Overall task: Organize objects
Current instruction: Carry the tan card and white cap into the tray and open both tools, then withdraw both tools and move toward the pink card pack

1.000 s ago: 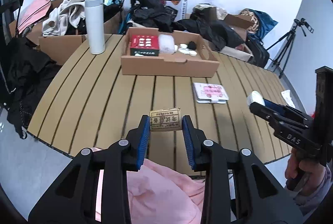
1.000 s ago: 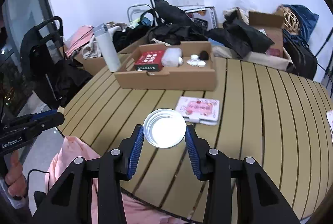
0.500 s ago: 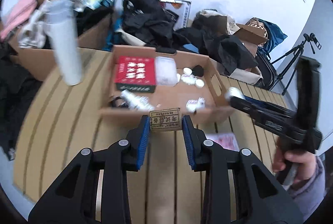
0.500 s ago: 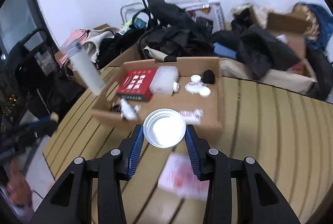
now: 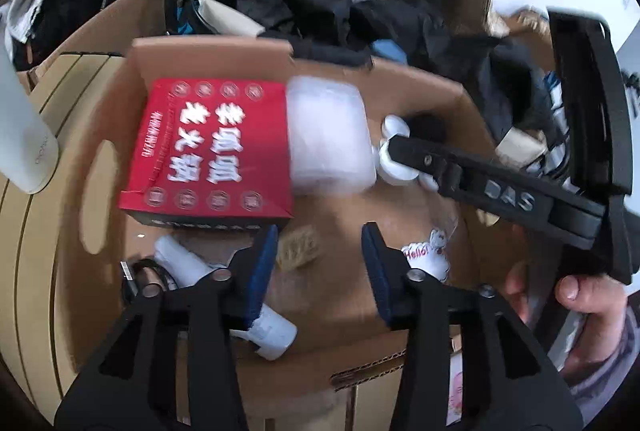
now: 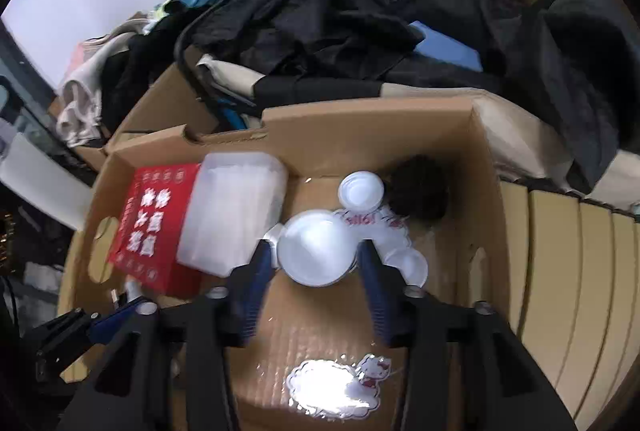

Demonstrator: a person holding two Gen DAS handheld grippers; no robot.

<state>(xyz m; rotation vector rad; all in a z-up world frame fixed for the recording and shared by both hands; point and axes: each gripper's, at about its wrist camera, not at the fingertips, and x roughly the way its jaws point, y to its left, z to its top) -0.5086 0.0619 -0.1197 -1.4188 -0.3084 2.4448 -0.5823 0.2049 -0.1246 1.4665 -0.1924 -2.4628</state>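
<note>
The cardboard box is matt brown corrugated board, its fluted edge showing at the front, and it sits on a worktop of smooth, pale slats that look like wood. Inside lie a glossy red printed carton, a frosted translucent plastic container, a smooth white plastic lid and a shiny clear plastic sticker bag. Behind the box is a heap of soft, matt black cloth.
</note>
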